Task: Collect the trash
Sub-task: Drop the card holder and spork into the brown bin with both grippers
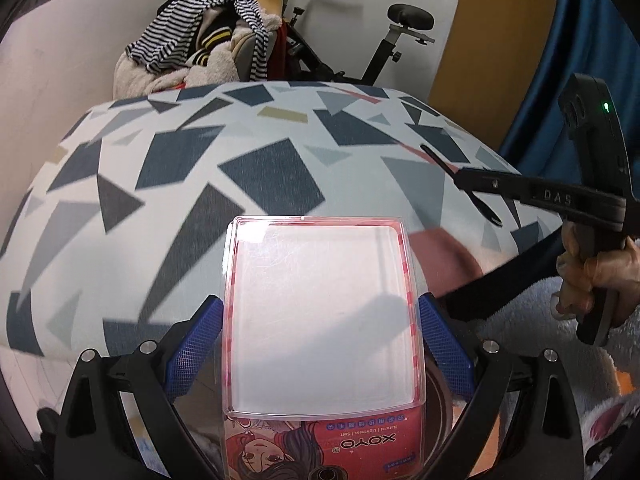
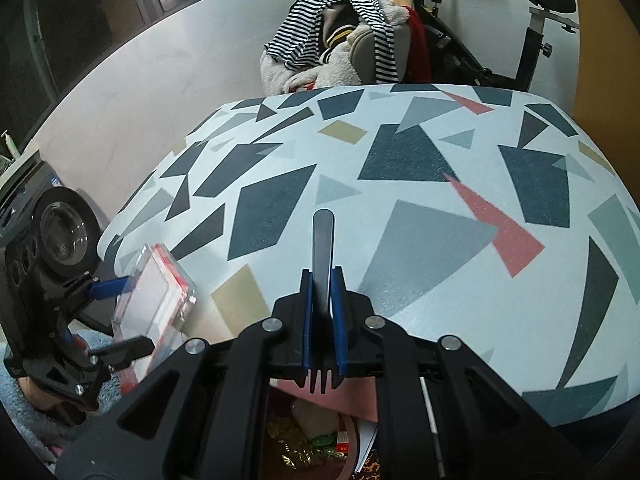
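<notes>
Left gripper (image 1: 320, 332) is clamped on a clear plastic blister pack (image 1: 320, 312) with red edging and a cartoon-girl card, held over the table's (image 2: 420, 200) edge. Right gripper (image 2: 322, 312) pinches a flat grey strip (image 2: 323, 248).

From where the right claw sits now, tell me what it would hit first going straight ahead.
Probably nothing close. The right claw, shut on a black fork, points out over the patterned tabletop. The way looks free across it; the clothes pile lies beyond the far edge, though depth is unclear.
</notes>
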A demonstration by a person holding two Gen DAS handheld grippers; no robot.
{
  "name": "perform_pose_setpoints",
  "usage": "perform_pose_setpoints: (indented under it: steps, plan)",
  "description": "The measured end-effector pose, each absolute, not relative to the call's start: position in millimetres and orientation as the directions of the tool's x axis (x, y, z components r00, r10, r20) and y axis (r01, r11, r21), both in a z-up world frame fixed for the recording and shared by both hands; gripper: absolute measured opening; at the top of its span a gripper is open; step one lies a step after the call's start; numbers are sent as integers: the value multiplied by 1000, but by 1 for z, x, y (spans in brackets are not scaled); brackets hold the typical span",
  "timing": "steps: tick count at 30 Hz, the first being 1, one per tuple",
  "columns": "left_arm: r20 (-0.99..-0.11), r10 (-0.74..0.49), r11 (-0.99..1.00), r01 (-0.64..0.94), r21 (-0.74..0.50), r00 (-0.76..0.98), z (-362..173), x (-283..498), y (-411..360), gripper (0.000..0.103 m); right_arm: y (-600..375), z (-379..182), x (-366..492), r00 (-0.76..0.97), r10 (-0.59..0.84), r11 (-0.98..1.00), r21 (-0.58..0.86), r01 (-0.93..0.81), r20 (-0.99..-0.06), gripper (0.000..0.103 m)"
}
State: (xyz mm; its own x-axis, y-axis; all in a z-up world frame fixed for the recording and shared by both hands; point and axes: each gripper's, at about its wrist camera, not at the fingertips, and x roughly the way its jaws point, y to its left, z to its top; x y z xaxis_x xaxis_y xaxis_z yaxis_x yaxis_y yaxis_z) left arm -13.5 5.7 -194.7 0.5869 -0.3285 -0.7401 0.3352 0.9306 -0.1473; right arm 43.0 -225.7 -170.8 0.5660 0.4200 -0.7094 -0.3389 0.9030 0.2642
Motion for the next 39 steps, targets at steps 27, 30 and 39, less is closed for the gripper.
perform_pose_setpoints:
  steps: [27, 30, 39]
  plan:
    - [-718, -256, 965, 208, -156, 647, -174, -26, 61, 97, -184, -195, -10, 384, 495, 815, 264, -516, -779, 13]
    - [-721, -243, 969, 192, -153, 649, -174, -29, 67, 97, -175, -204, -19, 337, 505, 797, 279, -537, -794, 13]
    - [-725, -229, 973, 175, -151, 650, -176, -35, 74, 97, -151, -226, -32, 228, 484, 773, 290, -565, -845, 13]
